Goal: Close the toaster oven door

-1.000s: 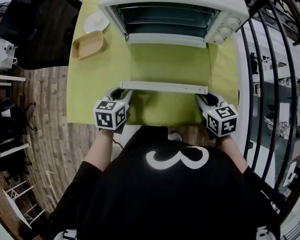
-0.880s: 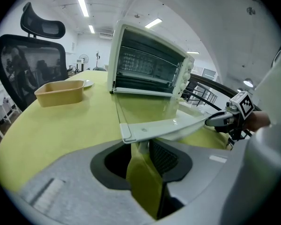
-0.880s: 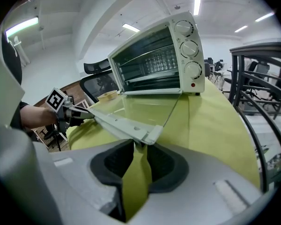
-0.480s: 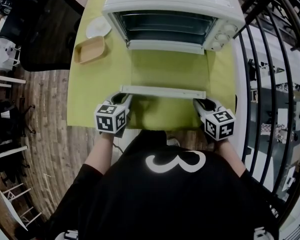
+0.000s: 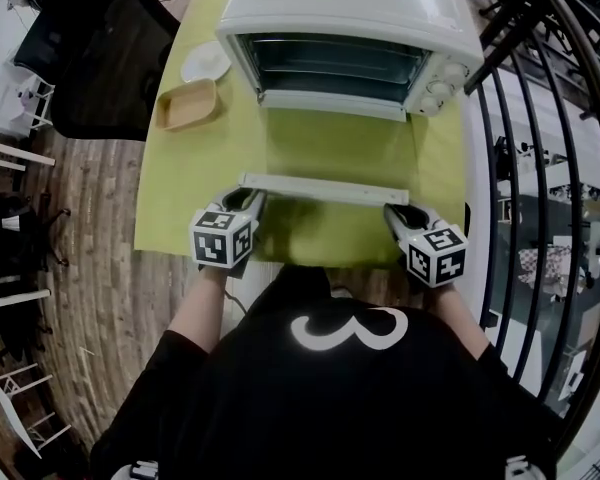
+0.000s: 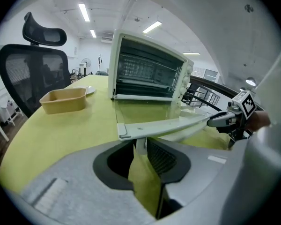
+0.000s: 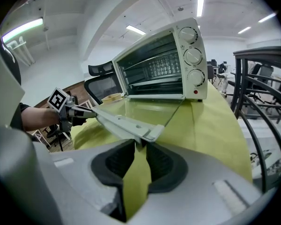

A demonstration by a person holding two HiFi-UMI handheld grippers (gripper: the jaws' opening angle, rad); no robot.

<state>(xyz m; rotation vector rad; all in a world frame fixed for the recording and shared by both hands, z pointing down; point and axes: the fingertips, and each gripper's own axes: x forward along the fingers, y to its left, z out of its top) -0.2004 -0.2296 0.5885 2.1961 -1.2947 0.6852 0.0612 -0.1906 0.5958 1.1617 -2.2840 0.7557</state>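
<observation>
Toaster oven door (image 5: 335, 148) lay fully open and level. It was hinged at the foot of the toaster oven (image 5: 350, 18) and reached back toward both claws, and its glass showed the yellow-green cloth (image 5: 440, 158) beneath. The door's white handle (image 5: 325, 188) ran along the edge nearest the claws and spanned from one claw to the other.

We had the left claw (image 5: 252, 196) at the handle's left end and the right claw (image 5: 395, 211) at its right end. In the left gripper view the handle's end post stood between the jaws. They had just been closing, and they sat narrow with the pads against the post. The right gripper view showed the same at the other end: jaws just closed in, narrow, with the pads on the end post under the bar. Each claw's marker cube faced up toward us.

Straight ahead of both claws, past the door, the oven cavity stood open with its wire rack in sight. The three knobs (image 5: 435, 93) sat on the oven's front, ahead of the right claw.

Ahead of the left claw and off to its left, a shallow tan tray (image 5: 188, 104) rested on the table (image 5: 195, 198). A small white plate (image 5: 205, 61) lay just beyond the tray. Farther left of that claw stood a black office chair (image 5: 110, 58) on the wooden floor (image 5: 90, 268). To the right of the right claw, past the table's edge, rose a black metal railing (image 5: 525, 118).
</observation>
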